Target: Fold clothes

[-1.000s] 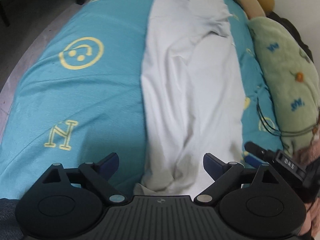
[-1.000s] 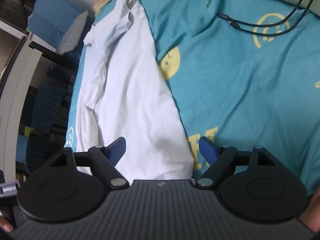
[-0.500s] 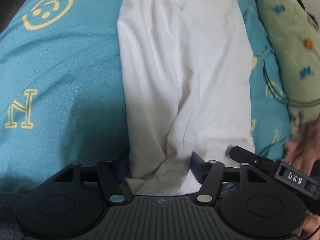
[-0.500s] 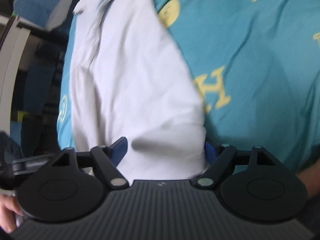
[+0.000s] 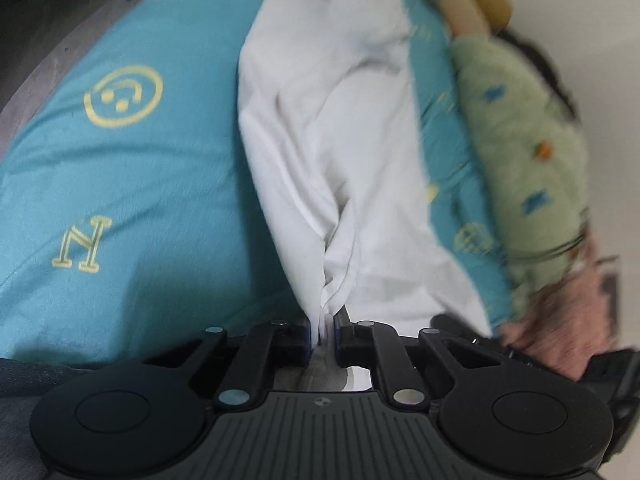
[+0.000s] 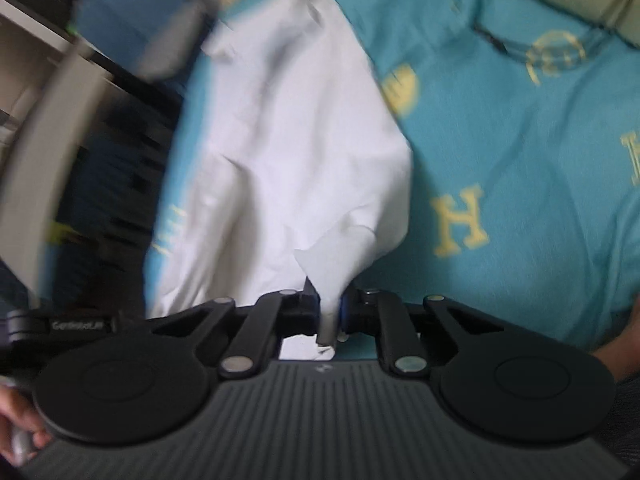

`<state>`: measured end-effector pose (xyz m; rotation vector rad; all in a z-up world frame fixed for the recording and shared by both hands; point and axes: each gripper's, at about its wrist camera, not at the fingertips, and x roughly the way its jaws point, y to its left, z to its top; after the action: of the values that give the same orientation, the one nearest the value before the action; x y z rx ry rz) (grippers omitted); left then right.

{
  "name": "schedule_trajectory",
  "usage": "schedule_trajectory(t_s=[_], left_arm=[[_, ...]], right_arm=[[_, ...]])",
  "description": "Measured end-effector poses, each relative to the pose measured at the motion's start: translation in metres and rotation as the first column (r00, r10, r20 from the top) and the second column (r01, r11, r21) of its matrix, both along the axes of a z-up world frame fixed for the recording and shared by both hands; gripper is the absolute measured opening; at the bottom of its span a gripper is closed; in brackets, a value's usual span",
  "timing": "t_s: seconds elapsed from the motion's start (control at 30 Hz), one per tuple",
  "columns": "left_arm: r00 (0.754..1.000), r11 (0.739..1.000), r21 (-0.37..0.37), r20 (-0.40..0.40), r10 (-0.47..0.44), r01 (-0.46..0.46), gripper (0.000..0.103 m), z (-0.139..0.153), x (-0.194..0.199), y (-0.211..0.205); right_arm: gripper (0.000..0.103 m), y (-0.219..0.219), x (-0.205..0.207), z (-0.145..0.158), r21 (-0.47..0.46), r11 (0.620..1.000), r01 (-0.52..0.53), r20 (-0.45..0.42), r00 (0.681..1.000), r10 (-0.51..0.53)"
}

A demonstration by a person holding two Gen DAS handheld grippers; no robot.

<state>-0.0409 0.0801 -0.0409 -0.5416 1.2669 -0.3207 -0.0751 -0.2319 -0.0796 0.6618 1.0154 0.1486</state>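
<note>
The white cotton-like garment [image 5: 332,128] lies lengthwise on the bed, spread over a teal bedsheet printed with yellow smiley faces and letters [image 5: 120,168]. The fabric is thin and soft, with long creases running along its length and a deeper fold down the middle. The left gripper [image 5: 323,332] has its black fingers [image 5: 298,332] drawn together and clamped on the near hem of the garment; the cloth bunches into tight pleats where it enters the pinch and fans out wider beyond it. The right gripper [image 6: 329,312] has its fingers [image 6: 302,312] likewise closed on the garment [image 6: 288,140], pinching a corner of the hem that tapers into a narrow cone at the grip, with a small flap of cloth standing up just beside it. Blue pad faces are visible at the inner edges of both pairs of fingers. In the left wrist view, a pale green quilted pillow with small blue and orange motifs [image 5: 528,140] lies along the far side of the bed, near the garment but apart from it. In the right wrist view, a thin dark cable [image 6: 500,42] rests on the sheet, well apart from the garment. Both views are motion-blurred, so finer weave detail cannot be read.
</note>
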Motion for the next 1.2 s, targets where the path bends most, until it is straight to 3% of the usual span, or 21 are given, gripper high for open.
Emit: schedule_trajectory(t_s=[0.17,0.33,0.53,0.7,0.83,0.97,1.1,1.2], left_arm=[[0.99,0.993,-0.114,0.134,0.044,-0.029,0.01,0.063,-0.012,0.01],[0.981,0.979,-0.203,0.185,0.055,-0.017,0.009,0.086,-0.048,0.009],[0.99,0.961,-0.272,0.116,0.083,-0.049,0.009,0.044,-0.098,0.017],[0.992,0.948,-0.303,0.056,0.115,-0.093,0.009,0.016,-0.081,0.02],[0.988,0.951,-0.288,0.059,0.139,-0.117,0.009,0.021,-0.031,0.018],[0.98,0.962,-0.235,0.113,0.166,-0.136,0.01,0.028,0.045,0.003],[0.956,0.98,-0.103,0.225,0.188,-0.168,0.01,0.019,0.12,-0.018],[0.928,0.978,-0.01,0.313,0.202,-0.209,0.01,0.001,0.165,-0.03]], right_arm=[[0.011,-0.023,-0.013,0.068,0.053,0.999,0.002,0.187,0.982,-0.012],[0.011,-0.03,-0.045,0.102,0.057,0.998,-0.009,0.324,0.946,-0.01],[0.01,-0.036,-0.101,0.081,0.102,0.995,0.017,0.347,0.936,-0.052],[0.01,-0.042,-0.106,0.058,0.154,0.985,0.071,0.302,0.946,-0.116],[0.01,-0.046,-0.065,0.064,0.163,0.982,0.094,0.301,0.943,-0.14],[0.01,-0.045,0.008,0.066,0.112,0.986,0.12,0.326,0.933,-0.15],[0.01,-0.039,0.095,0.045,0.036,0.987,0.155,0.322,0.934,-0.158],[0.01,-0.03,0.15,0.02,-0.046,0.991,0.125,0.322,0.941,-0.104]])
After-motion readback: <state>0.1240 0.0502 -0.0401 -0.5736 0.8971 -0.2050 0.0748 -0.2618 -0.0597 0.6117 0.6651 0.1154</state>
